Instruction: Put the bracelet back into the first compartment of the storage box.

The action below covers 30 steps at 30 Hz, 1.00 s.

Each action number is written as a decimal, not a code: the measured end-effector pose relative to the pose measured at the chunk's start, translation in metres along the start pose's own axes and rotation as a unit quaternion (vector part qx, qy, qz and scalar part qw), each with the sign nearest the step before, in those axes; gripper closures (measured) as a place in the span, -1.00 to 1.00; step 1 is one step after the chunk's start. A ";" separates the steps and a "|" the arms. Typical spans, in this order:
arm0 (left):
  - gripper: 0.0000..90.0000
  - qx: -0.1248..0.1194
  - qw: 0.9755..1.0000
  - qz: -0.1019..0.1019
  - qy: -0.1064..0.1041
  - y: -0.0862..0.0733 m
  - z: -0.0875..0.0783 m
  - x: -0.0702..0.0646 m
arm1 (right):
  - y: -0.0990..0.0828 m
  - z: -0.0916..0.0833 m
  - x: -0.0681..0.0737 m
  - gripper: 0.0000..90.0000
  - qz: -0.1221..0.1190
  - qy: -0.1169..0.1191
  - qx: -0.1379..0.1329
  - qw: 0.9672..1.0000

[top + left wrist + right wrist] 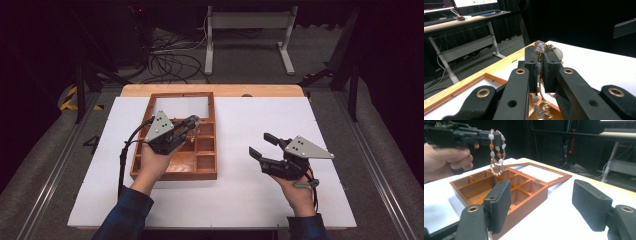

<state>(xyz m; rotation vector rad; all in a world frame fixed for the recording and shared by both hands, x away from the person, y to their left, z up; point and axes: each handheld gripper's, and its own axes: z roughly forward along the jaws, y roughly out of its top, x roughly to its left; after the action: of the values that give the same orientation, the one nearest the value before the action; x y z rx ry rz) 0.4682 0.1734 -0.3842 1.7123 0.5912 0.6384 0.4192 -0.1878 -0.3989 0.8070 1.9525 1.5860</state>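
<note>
Bracelet (496, 152) of pale beads hangs clamped in my left gripper (190, 122) above the wooden box (207, 172) near the table's left edge, my right gripper (260, 145) spread empty, and I judge a swinging loop could snag a divider.

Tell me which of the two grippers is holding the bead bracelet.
The left gripper, over the wooden box: its jaws are shut on the bead bracelet, which dangles above the compartments. The right gripper stands open over bare table, holding nothing.
</note>
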 end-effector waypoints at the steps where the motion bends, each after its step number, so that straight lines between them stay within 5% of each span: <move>1: 0.87 0.000 1.000 0.000 0.001 0.000 -0.001 0.002 | -0.002 -0.002 -0.001 -0.30 0.001 -0.002 -0.001 1.000; 16: 0.87 -0.005 0.999 -0.009 0.044 -0.002 -0.027 0.038 | -0.015 -0.016 -0.009 -0.45 0.008 -0.021 -0.017 1.000; 30: 0.87 -0.007 0.998 -0.019 0.060 -0.006 -0.041 0.061 | -0.020 -0.014 -0.013 -0.69 0.013 -0.033 -0.024 0.999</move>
<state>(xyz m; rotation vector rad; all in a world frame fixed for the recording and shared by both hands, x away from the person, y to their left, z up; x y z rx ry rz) 0.4842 0.2448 -0.3755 1.6534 0.7007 0.7210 0.4156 -0.2095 -0.4153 0.8566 1.8587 1.5948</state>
